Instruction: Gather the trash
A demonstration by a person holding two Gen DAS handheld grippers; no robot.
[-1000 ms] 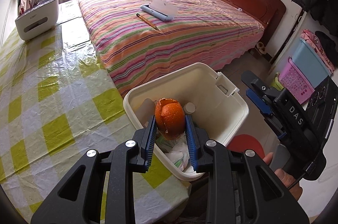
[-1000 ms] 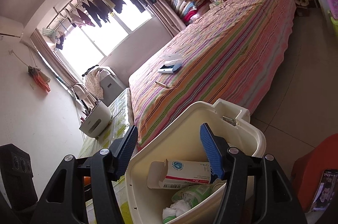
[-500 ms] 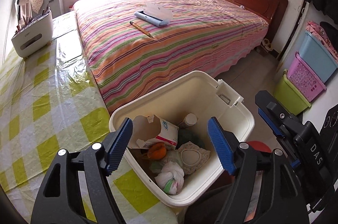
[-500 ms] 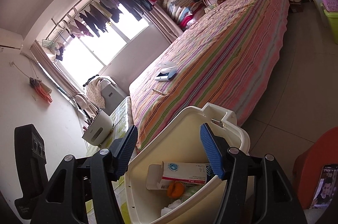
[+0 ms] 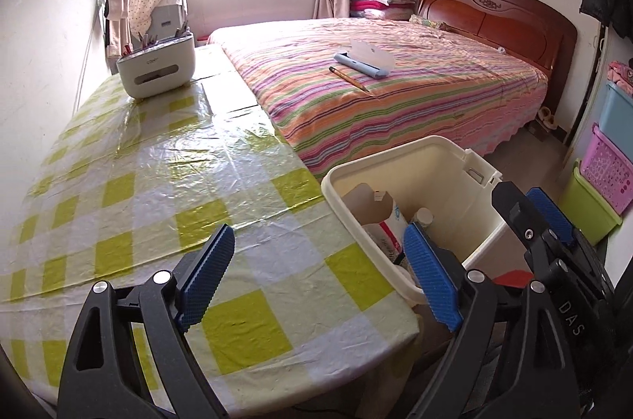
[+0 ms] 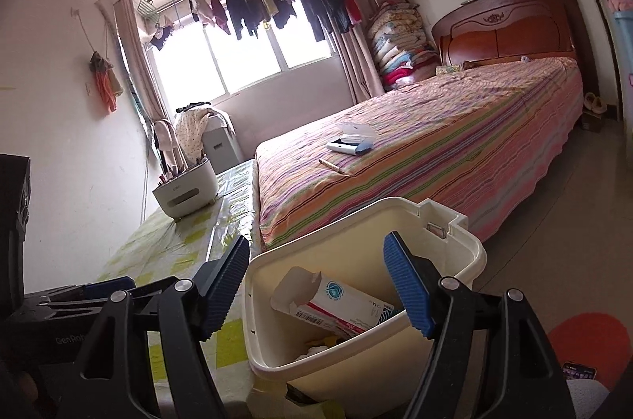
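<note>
A cream trash bin (image 5: 470, 181) stands against the near right edge of the table with the yellow-green checked cloth (image 5: 158, 189). Inside it lie an opened white carton (image 6: 340, 300), a small bottle (image 5: 423, 217) and crumpled scraps. My left gripper (image 5: 316, 280) hangs over the cloth left of the bin, its jaws opening wide with nothing between them. My right gripper (image 6: 316, 286) hovers at the bin's near rim, jaws opening, one finger over the table and the other over the bin's inside; the pads do not press on it. The orange peel is hidden.
A white organiser box (image 5: 158, 71) sits at the table's far end. The striped bed (image 5: 415, 102) right of the table carries a pencil and a blue case. Stacked plastic baskets (image 5: 605, 173) line the right wall. A red stool (image 6: 589, 336) stands beside the bin.
My left gripper let the orange peel drop into the bin, opened wide and swung left over the table. My right gripper rolled upright and its jaws spread wider.
</note>
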